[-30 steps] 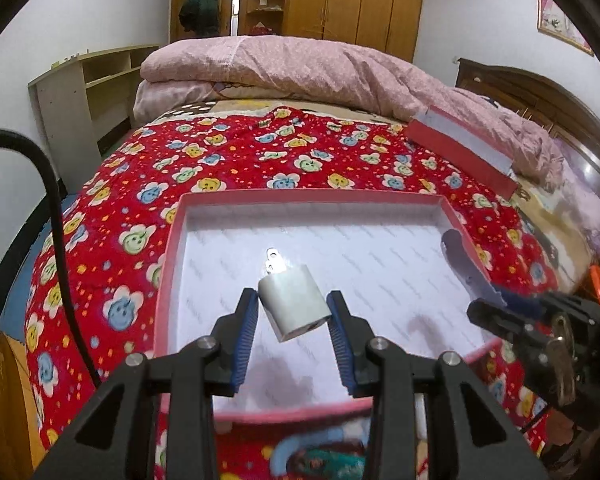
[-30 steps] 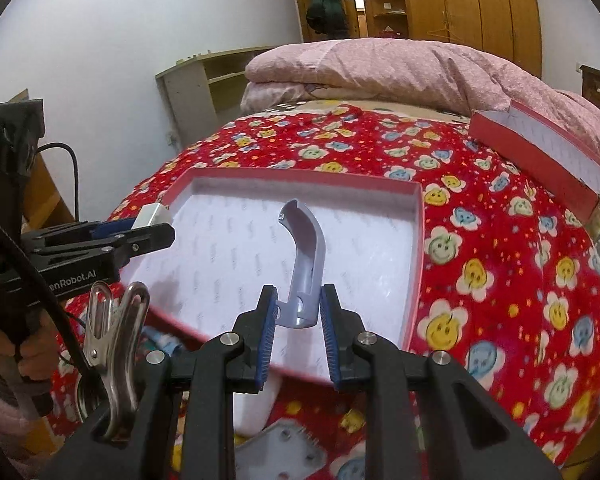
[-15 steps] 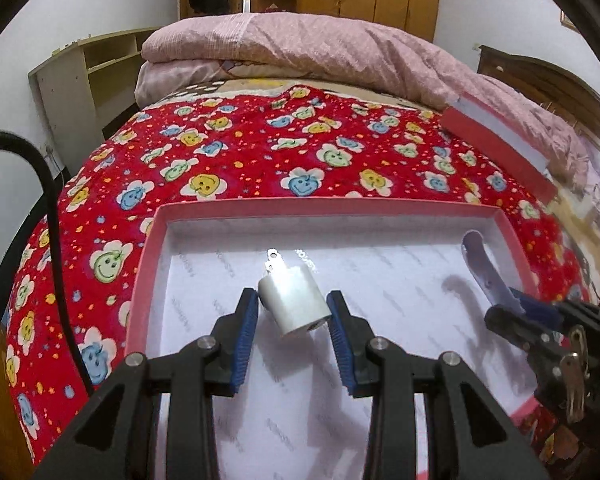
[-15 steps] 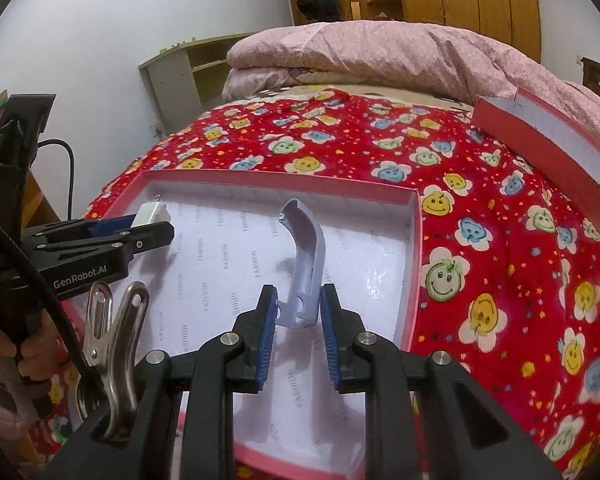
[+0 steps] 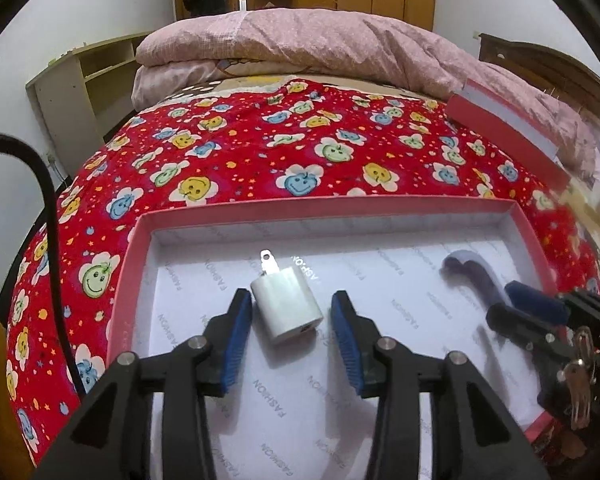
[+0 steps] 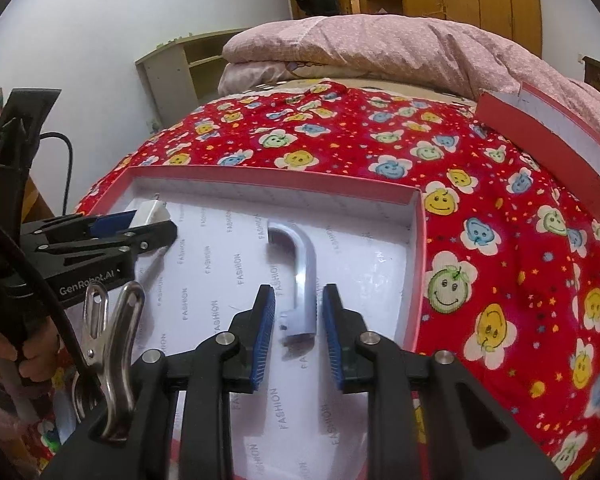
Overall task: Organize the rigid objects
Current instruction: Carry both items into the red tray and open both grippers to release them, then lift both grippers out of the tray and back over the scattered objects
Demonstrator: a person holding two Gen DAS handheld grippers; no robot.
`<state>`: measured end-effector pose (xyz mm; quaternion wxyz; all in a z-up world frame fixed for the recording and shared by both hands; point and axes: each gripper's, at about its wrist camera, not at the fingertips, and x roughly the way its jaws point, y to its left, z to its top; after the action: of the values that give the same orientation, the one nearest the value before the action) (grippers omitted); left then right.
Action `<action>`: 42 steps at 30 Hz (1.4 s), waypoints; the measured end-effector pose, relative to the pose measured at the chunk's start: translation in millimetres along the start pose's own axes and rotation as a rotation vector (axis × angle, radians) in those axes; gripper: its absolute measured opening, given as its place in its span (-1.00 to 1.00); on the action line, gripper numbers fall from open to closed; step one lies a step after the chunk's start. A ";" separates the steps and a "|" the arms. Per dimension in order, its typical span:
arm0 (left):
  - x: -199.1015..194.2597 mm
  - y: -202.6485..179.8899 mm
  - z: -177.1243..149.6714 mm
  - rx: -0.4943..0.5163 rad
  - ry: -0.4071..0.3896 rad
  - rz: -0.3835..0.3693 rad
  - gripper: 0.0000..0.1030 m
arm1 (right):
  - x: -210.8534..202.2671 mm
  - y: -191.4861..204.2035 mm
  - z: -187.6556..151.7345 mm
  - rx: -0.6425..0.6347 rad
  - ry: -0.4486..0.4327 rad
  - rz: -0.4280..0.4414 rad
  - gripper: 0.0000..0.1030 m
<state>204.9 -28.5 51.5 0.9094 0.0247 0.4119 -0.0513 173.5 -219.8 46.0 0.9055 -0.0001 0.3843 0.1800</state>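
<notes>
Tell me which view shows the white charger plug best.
Left wrist view: the white charger plug lies whole between the left gripper fingers, prongs visible. The right wrist view shows only one white corner of it beyond those fingers.

- White plug adapter (image 5: 287, 309): lies in the tray (image 5: 138, 240), prongs toward 11 o'clock.
- Pale blue curved handle (image 6: 300, 276): at the adapter's 3 o'clock, hooked end toward 11 o'clock.
</notes>
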 end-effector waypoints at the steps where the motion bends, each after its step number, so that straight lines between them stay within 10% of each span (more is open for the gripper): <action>1: -1.0 -0.1 0.0 -0.002 0.001 -0.004 -0.09 | -1.0 0.5 -0.2 0.001 -0.003 0.002 -0.30; 42: -133.7 -5.2 -59.5 0.000 -0.053 -0.025 0.20 | -123.3 64.9 -54.6 -0.057 -0.088 0.051 -0.08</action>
<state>72.3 -18.7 112.8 0.9194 0.0183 0.3878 -0.0634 35.5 -206.8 102.3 0.9163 -0.0084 0.3385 0.2138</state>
